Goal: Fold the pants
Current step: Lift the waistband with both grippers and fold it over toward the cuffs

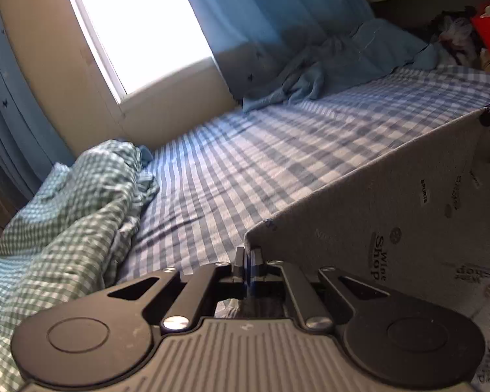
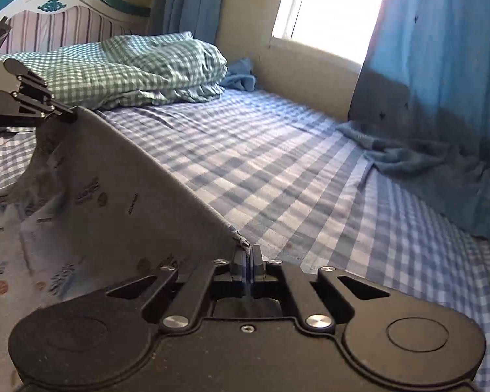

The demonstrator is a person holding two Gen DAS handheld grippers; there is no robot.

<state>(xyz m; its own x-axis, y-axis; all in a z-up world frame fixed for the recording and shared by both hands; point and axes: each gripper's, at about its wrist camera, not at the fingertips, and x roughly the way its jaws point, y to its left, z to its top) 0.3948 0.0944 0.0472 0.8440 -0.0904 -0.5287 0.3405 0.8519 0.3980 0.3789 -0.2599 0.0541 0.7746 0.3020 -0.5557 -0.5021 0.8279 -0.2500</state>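
Holding pants (image 1: 392,196) edge taut | left gripper (image 1: 247,258), right gripper (image 2: 247,258) clamped (corners) | above bed (image 1: 245,150)

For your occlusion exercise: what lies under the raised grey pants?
Beyond the pants, held up by the left gripper and right gripper, only the blue checked sheet shows. The bed directly beneath the cloth is covered, so I cannot tell.

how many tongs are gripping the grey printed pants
2. The left tongs pinch one corner of the grey printed pants, lifted over the blue checked bedsheet; the right tongs pinch the opposite corner.
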